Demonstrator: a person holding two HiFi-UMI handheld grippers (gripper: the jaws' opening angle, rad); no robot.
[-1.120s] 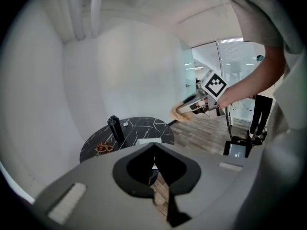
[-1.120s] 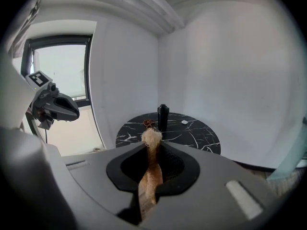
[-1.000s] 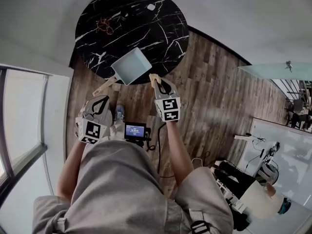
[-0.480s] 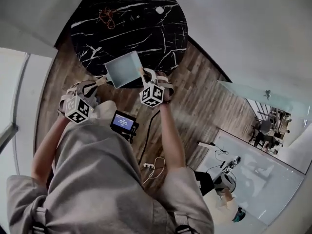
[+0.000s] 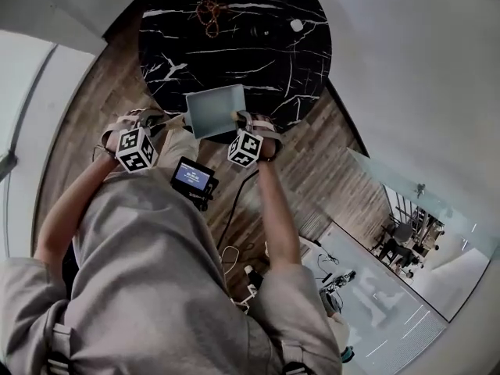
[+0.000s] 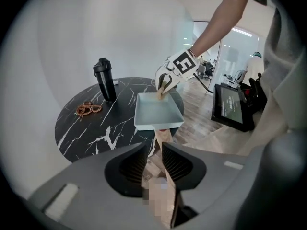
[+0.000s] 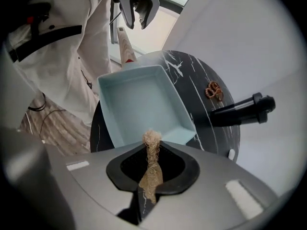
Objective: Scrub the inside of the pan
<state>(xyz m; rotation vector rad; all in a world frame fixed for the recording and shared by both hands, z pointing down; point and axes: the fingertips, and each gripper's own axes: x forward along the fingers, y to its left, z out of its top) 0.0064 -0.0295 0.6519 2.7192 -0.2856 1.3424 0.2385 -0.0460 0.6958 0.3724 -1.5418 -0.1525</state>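
Tan fibre, a scrubber [image 7: 152, 145], sits pinched in the right gripper's [image 5: 244, 125] narrow jaws, now lowered to the rim of the pale blue pan [image 5: 215, 109]. The left gripper [image 6: 153, 150] has dropped too. Its jaws have just been opening and stand half wide about the wooden handle [image 6: 162, 137], not clamping it. Scrubbing looks about to start once the pan is steadied. It rests at the edge of the black marble counter [image 5: 234, 49] – bottle [image 6: 103, 78] and beads [image 6: 88, 109] behind, plank floor [image 5: 320, 170] beyond.
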